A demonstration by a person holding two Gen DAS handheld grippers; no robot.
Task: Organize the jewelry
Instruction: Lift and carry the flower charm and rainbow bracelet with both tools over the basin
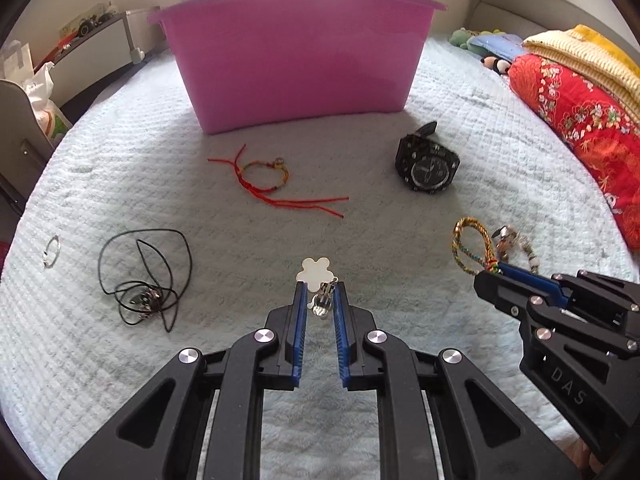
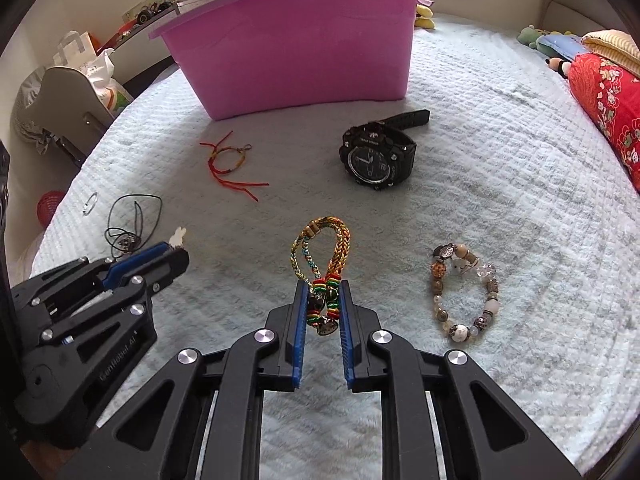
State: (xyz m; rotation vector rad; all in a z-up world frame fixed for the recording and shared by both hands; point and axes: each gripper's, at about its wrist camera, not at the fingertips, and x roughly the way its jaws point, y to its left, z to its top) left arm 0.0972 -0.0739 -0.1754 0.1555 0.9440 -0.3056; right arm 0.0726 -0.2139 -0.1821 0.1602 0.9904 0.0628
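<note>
My left gripper (image 1: 320, 292) is shut on a white flower earring (image 1: 315, 270) with a silver clip, low over the pale bedspread (image 1: 360, 240). My right gripper (image 2: 323, 292) is shut on the beaded end of a braided multicolour bracelet (image 2: 320, 240); it also shows in the left wrist view (image 1: 472, 246). A pink tub (image 1: 292, 56) stands at the back. On the bedspread lie a red string bracelet (image 1: 266, 178), a black watch (image 1: 428, 162), a black cord necklace (image 1: 144, 276), a small silver ring (image 1: 52, 250) and a beaded bracelet (image 2: 464, 292).
A red floral quilt (image 1: 580, 120) and plush toys (image 1: 480, 44) lie along the right edge of the bed. A grey chair (image 2: 60, 96) and paper bags stand off the left edge. The right gripper's body (image 1: 560, 320) sits close beside the left one.
</note>
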